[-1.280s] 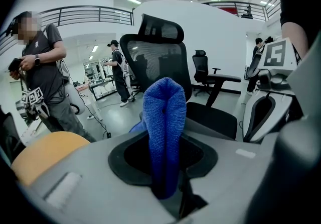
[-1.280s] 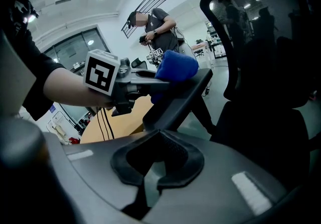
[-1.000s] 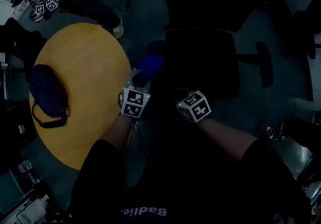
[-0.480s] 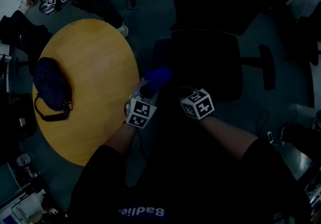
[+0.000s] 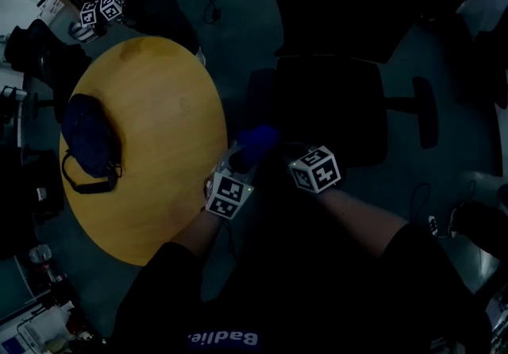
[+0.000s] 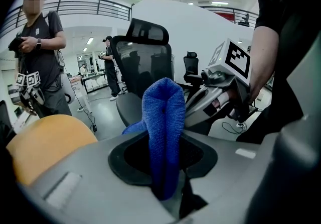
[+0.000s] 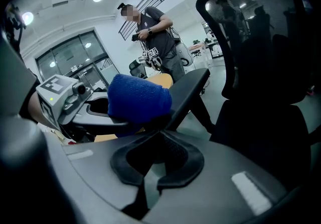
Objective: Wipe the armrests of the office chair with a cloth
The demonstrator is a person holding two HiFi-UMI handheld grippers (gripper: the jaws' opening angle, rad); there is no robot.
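- Cloth, blue and terry-textured (image 6: 163,127), was pinched in a folded hump between the jaws of the left gripper (image 5: 236,163), so that a thick pad of it stuck out ahead to do the rubbing
- That pad appeared to rest on the near end of the black padded armrest (image 7: 186,91), the one on the chair's side next to the round yellow wooden surface (image 5: 143,146)
- By my reading the wipe was under way at that end, with the far armrest (image 5: 426,110) not yet reached
- The left forearm ran forward and slightly inward, with the gripper pointing away from the body towards the black mesh-backed office chair (image 6: 143,62)
- The right gripper (image 7: 155,160) had its jaws pressed together on nothing; it hung just beside the cloth near the seat's front edge, probably kept close as a spare hand clear of the stroke
- The right forearm angled in from the person's right, its marker cube turned upward
- A dark blue bag (image 5: 89,138) lay on the surface, well apart from the work
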